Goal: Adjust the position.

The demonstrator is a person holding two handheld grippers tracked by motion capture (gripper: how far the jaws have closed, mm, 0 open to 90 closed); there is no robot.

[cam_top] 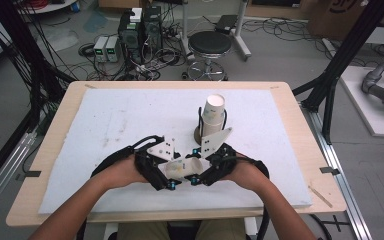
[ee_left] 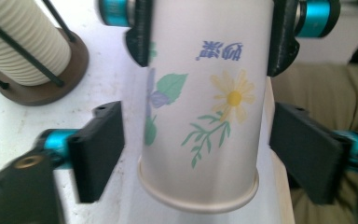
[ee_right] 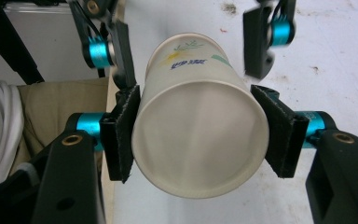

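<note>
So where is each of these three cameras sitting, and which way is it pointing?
High view: fixed above the person's side, facing forward and down at the table; both forearms, the left hand and right hand show.
Left gripper view: rides the left tool, looking along its own open jaws at the paper cup.
Right gripper view: rides the right tool, looking along jaws clamped on that cup.
Shared: both gripper views show the cup and the opposite tool.
</note>
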